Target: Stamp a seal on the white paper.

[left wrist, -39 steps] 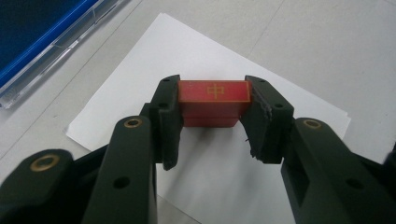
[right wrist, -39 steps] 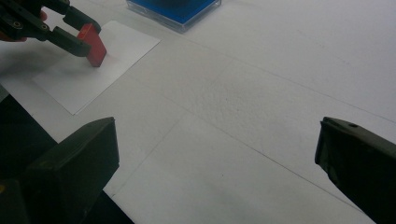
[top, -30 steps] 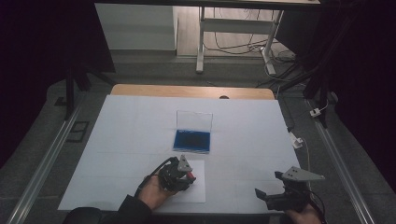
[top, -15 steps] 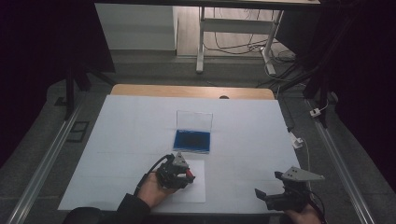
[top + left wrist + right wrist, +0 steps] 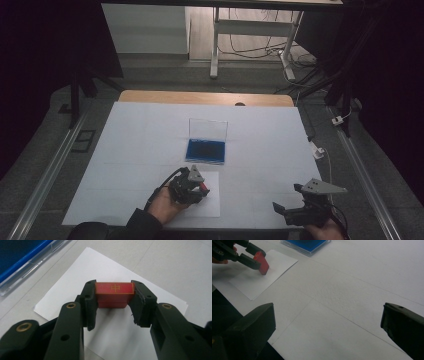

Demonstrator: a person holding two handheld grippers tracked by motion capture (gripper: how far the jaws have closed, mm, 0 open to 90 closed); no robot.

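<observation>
The red block (image 5: 114,294) sits clamped in the left gripper (image 5: 113,298), pressed on the paper (image 5: 117,335); the right gripper (image 5: 327,327) gapes wide, holding nothing.

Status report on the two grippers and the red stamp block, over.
Left gripper shut on red rectangular stamp block, over white paper sheet. Right gripper open, empty. Nothing in the way.

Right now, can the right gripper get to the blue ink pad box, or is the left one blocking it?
Probably yes. The right gripper is open and holds nothing, and bare table lies between it and the blue ink pad box. The left gripper, shut on the red stamp, sits over the white paper, off that path.
</observation>
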